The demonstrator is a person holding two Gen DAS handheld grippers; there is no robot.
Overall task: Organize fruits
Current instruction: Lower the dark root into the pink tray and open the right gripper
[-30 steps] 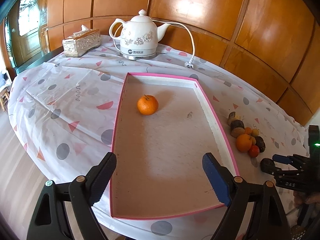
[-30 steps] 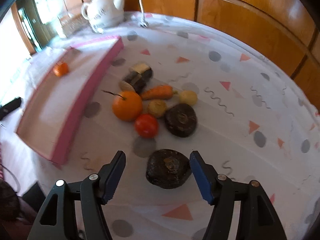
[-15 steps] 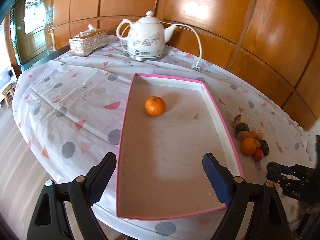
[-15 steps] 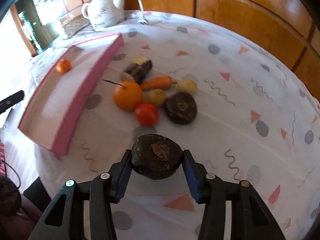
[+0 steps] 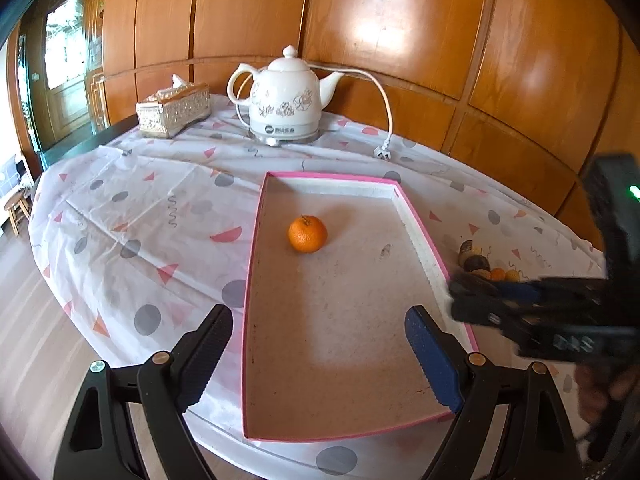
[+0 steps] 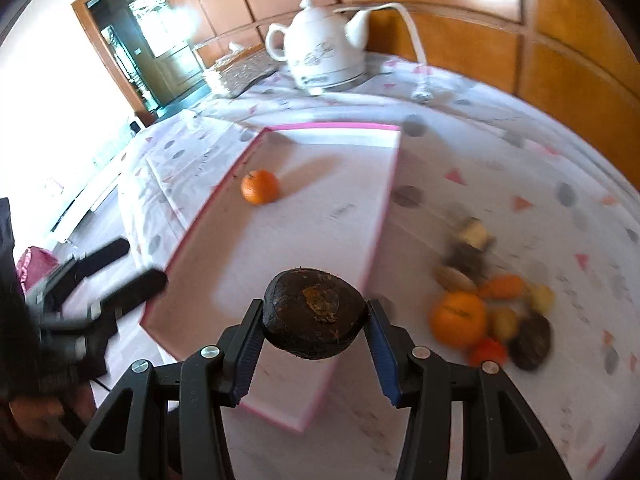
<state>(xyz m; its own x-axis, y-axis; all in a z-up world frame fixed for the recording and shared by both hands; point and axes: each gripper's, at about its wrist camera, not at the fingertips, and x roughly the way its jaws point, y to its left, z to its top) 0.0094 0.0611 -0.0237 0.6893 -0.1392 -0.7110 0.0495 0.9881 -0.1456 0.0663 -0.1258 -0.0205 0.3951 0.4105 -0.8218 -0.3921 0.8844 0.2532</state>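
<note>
My right gripper [image 6: 314, 332] is shut on a dark brown round fruit [image 6: 314, 312] and holds it in the air over the near right edge of the pink-rimmed tray [image 6: 382, 240]. A small orange [image 6: 260, 187] lies in the tray; it also shows in the left wrist view [image 5: 307, 233]. The remaining pile, with an orange [image 6: 458, 319], a tomato [image 6: 488, 352] and a dark fruit [image 6: 530, 342], lies right of the tray. My left gripper [image 5: 316, 354] is open and empty at the tray's near end [image 5: 348, 436]. The right gripper [image 5: 520, 312] shows at the right of the left wrist view.
A white kettle [image 5: 284, 98] with its cord [image 5: 384, 120] and a tissue box [image 5: 173, 109] stand at the back of the table. The patterned tablecloth [image 5: 132, 216] hangs over the table edge at the left. Wood panelling runs behind.
My right gripper has lifted the dark fruit off the cloth and carried it left, over the tray's edge. My left gripper has drawn back and up a little.
</note>
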